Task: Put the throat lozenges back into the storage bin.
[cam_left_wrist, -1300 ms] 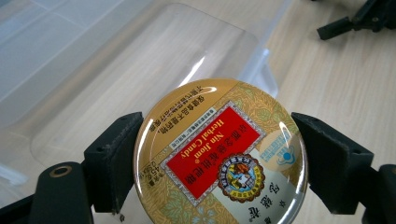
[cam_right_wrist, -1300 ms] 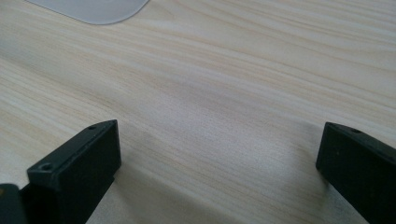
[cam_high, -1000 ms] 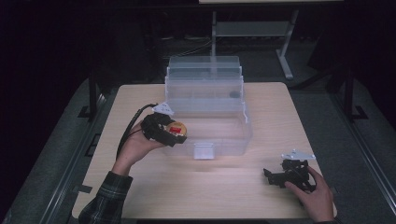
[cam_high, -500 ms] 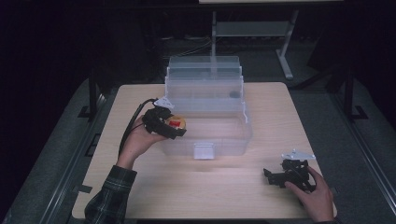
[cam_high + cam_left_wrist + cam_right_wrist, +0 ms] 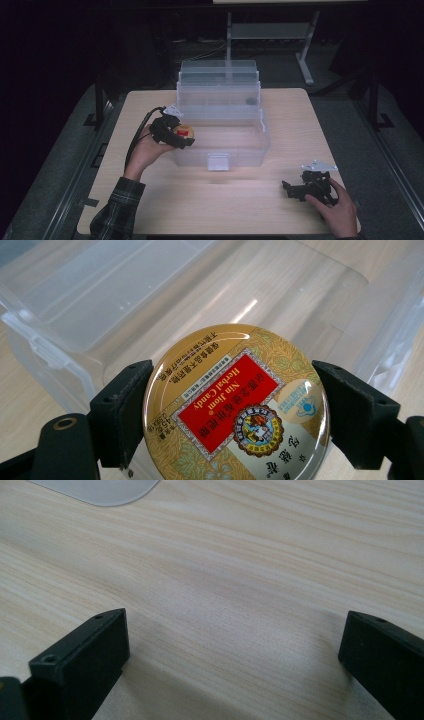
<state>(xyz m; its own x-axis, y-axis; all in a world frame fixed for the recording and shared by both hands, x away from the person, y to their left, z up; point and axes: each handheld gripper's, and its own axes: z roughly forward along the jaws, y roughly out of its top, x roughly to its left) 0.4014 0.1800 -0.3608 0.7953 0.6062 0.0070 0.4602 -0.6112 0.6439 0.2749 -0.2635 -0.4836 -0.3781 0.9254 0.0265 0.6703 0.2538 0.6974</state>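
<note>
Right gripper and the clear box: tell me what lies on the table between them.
Nothing but bare wooden table. In the high view the right gripper rests near the front right corner, jaws open, and the stretch up to the clear box holds no object.

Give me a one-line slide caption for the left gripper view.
Left tool clamps a round gold candy tin by its edges above the open clear plastic box.

In the high view the surface [image 5: 220,200] is evenly lit from above while the room around it sinks into near black. The left gripper view is sharp, with white glare streaks on the clear box [image 5: 310,300] and a sheen along the tin [image 5: 235,405]. In the right gripper view the black jaws are soft-edged and cast faint shadows.
</note>
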